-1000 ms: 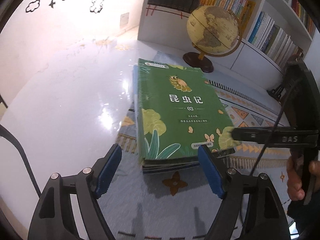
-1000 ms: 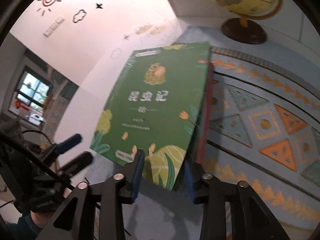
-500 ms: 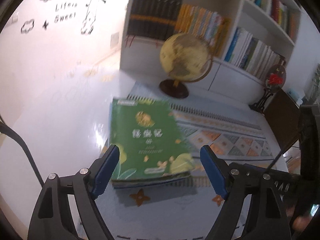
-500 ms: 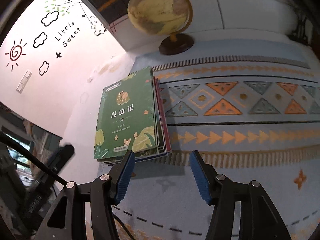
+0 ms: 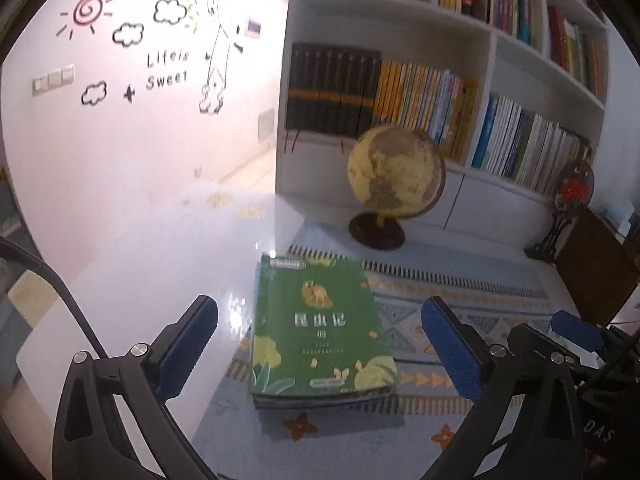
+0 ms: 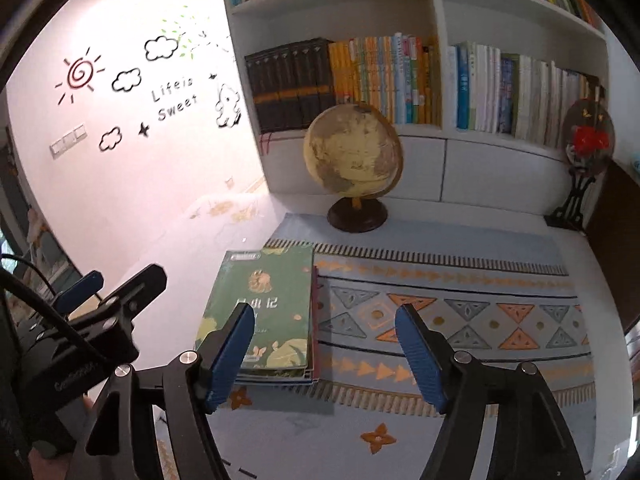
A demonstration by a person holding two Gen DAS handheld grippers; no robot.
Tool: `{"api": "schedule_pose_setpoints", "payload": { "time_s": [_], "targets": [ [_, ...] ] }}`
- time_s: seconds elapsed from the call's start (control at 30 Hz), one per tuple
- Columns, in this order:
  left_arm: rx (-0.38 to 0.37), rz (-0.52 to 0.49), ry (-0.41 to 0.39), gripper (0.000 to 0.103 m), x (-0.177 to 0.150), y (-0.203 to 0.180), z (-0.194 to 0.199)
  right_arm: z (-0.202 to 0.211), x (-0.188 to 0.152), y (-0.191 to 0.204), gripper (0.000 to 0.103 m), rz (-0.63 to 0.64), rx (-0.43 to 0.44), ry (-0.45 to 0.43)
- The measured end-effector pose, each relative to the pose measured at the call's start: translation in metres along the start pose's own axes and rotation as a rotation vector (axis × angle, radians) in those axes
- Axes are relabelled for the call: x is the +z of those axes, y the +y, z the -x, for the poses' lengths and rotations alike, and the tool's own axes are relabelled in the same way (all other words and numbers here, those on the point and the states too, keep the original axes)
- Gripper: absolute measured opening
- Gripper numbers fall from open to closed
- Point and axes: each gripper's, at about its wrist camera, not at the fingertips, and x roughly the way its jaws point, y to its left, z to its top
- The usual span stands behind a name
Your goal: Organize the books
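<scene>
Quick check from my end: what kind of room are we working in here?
Most likely a home study or children's reading room: a white bookcase packed with upright books, a globe on a stand, cartoon wall stickers, and a stack of books lying on a patterned rug.

The stack of books lies on the rug, globe behind it.

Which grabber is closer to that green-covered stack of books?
Left gripper, probably: the green-covered stack of books lies straight ahead of its jaws; the right gripper sits off its right side.
</scene>
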Motion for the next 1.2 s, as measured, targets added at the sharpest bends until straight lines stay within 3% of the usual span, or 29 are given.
{"api": "schedule_pose_setpoints", "payload": {
  "time_s": [0.3,1.2],
  "targets": [
    [0.039,0.032,0.102,0.102,-0.022,0.009,-0.016,-0.016,-0.014,0.012,0.071,0.04,0.025,0.07],
    [0.051,-0.041,0.123,0.102,-0.026,-0.009,-0.018,-0.025,-0.024,-0.004,0.071,-0.018,0.034,0.132]
  ]
}}
